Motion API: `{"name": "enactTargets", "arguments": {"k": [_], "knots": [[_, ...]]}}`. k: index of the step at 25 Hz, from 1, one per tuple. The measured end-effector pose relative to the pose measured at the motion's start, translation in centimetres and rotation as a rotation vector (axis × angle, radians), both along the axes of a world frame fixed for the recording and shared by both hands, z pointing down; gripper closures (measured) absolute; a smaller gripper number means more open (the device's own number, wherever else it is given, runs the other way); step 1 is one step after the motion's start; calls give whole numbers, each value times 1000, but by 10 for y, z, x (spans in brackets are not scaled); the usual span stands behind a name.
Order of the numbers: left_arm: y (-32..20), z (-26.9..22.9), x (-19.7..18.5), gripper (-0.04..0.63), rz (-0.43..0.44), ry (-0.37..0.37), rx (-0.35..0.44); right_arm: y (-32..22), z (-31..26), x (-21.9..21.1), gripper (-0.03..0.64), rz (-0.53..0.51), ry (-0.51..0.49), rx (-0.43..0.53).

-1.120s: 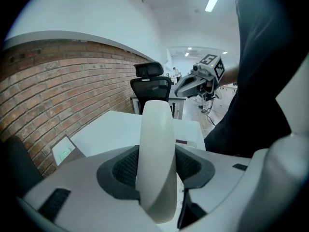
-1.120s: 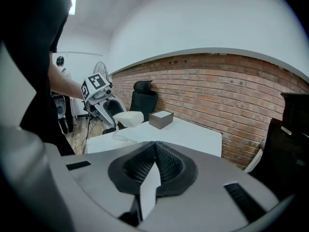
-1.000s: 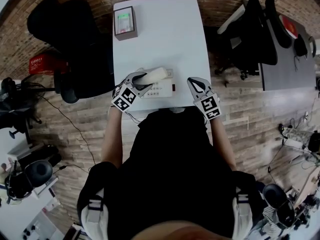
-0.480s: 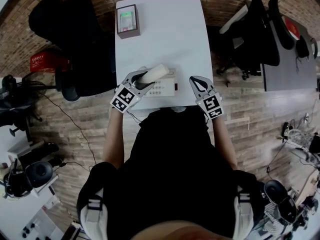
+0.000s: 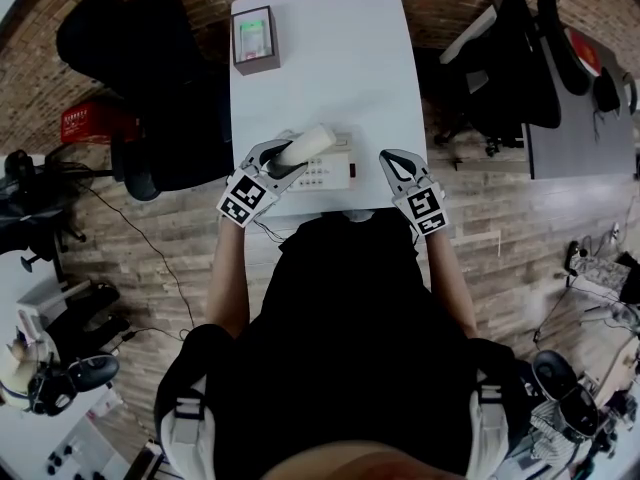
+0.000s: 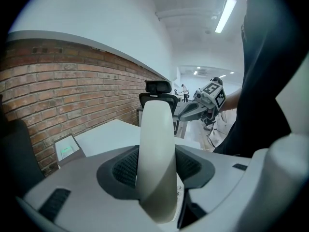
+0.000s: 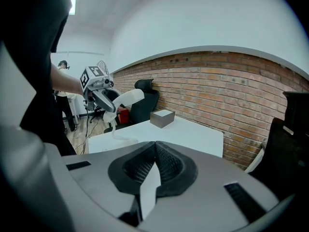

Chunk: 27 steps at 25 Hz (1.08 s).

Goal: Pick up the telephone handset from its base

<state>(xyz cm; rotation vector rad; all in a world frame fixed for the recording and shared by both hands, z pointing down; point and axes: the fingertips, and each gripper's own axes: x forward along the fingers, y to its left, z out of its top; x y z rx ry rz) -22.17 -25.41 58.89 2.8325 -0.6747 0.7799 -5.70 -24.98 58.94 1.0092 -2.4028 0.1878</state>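
Left claw (image 5: 284, 157) pinched the cream handset (image 5: 311, 142). We had raised and tilted it slightly since a second earlier, so we judged it clear of its base (image 5: 336, 176) on the table (image 5: 330, 58). Right claw (image 5: 397, 164) hung pressed together, empty. We could read no writing.

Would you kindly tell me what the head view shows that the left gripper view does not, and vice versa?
Only the head view shows the whole white telephone base with its rows of keys. Only the left gripper view shows the dark ribbed pads pressing both sides of the cream plastic telephone handset. Both show that handset in the left hand-held gripper, the white table and the right hand-held gripper.
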Motion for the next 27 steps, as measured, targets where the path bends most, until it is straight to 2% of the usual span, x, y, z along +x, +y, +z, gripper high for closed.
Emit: {"name": "enactTargets", "arguments": {"k": [15,27], "knots": [[8,-13,5,374,1,41,8,6,2,5,618,7,-7,-1],[15,-2,1,374,-5,-5,14,16,2,8,618,12,-15,-1]]}}
